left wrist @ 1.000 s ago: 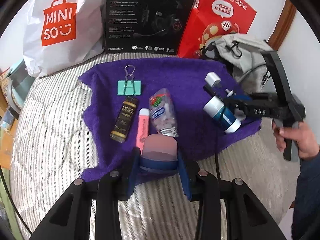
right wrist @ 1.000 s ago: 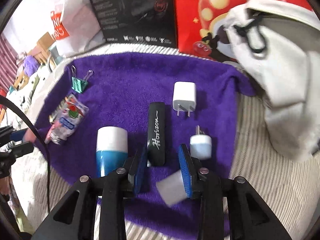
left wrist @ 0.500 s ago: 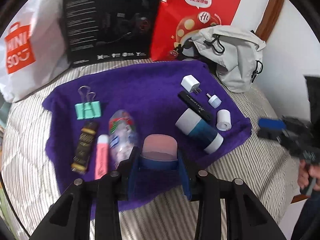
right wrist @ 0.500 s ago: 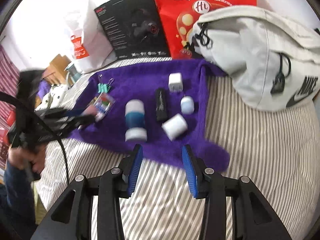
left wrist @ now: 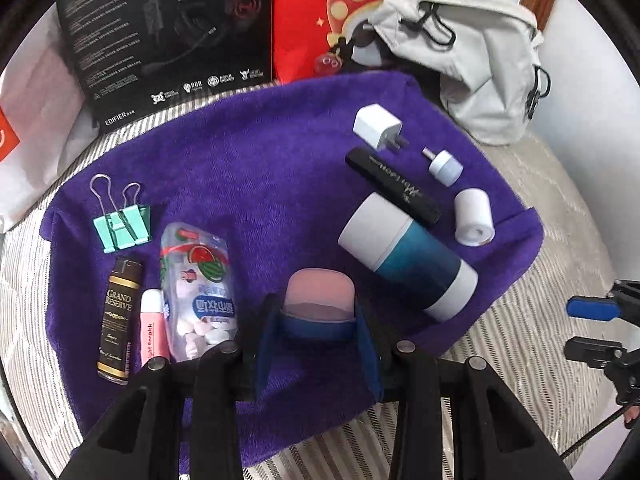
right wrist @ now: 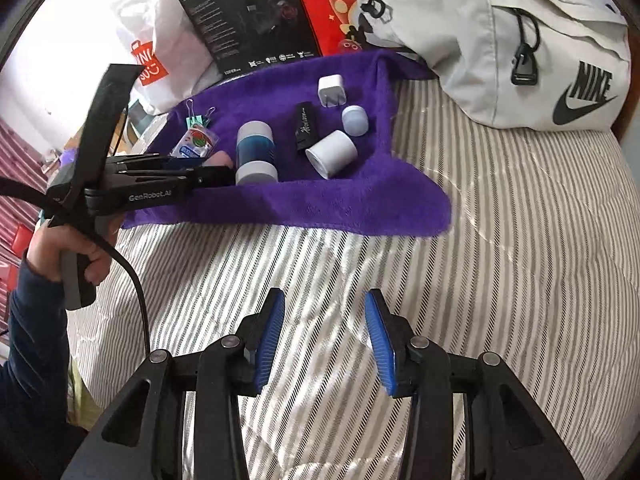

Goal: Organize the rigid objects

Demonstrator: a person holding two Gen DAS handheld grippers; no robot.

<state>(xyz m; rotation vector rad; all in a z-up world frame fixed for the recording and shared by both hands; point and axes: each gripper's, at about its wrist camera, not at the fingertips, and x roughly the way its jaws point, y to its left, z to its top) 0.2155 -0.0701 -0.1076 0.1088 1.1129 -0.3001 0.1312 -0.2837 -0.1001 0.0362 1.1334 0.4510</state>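
Left wrist view, nearest first: the left gripper (left wrist: 318, 332) is clamped on a pink-and-blue object (left wrist: 320, 300), held just above the near part of a purple towel (left wrist: 260, 168); what the object is cannot be told from either view. Left of the fingers, side by side on the towel, lie a dark bottle marked Grand Reserve (left wrist: 118, 316), a pink tube (left wrist: 153, 326) and a clear pack of candies (left wrist: 198, 288), the three close together and possibly touching. Just beyond the bottle lies a green binder clip (left wrist: 124, 226). To the right lies a white-and-teal cylinder (left wrist: 408, 256) on its side, with a black stick (left wrist: 392, 186) at its far end, a white roll (left wrist: 474, 216) near the towel's right edge, a small pale-blue plug (left wrist: 444, 166) and a white charger (left wrist: 378, 125) farther back.

Right wrist view: the right gripper (right wrist: 326, 340) stands with its blue pads apart and nothing between them, over the striped bedcover (right wrist: 500, 260), well short of the towel. A hand (right wrist: 68, 252) in a dark sleeve holds the left tool's grip at the left edge.

Farthest back stand a black headset box (left wrist: 168, 28), a red bag (left wrist: 352, 12), a white shopping bag (right wrist: 160, 52) and a grey Nike bag (right wrist: 520, 40).
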